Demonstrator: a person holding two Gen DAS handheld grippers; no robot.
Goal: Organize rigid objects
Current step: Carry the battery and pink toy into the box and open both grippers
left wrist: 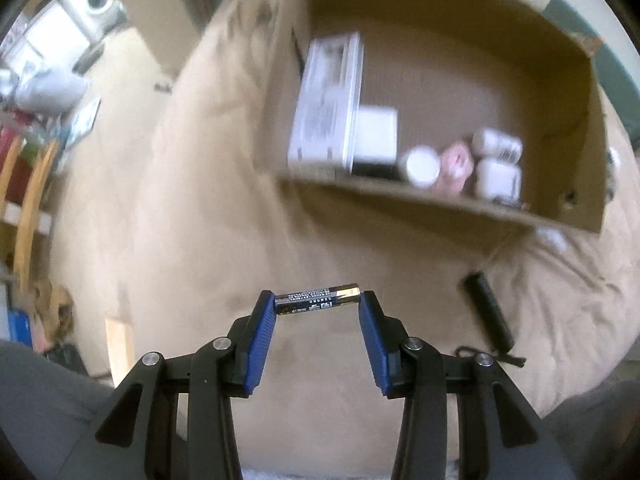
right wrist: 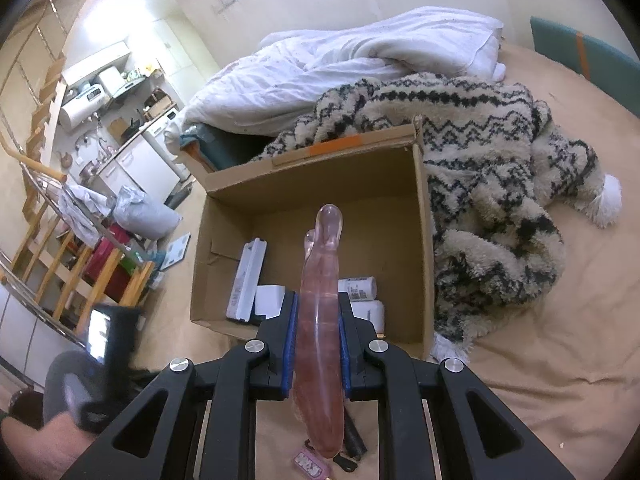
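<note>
Low centre of the left wrist view, the left gripper (left wrist: 318,306) clamps a battery (left wrist: 318,301) end to end above the tan bedsheet (left wrist: 180,220); low centre of the right view, the right gripper (right wrist: 318,316) is clenched on a pink translucent rod (right wrist: 320,300); both seem mid-carry toward the cardboard box (right wrist: 424,216) beyond, so next comes lowering inside and releasing; the box's contents are blurred, labels unreadable.

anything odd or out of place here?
Mildly: the battery is pinched end to end between the left gripper jaws, a slip-prone hold. A black stick still lies loose on the tan sheet outside the cardboard box.
</note>
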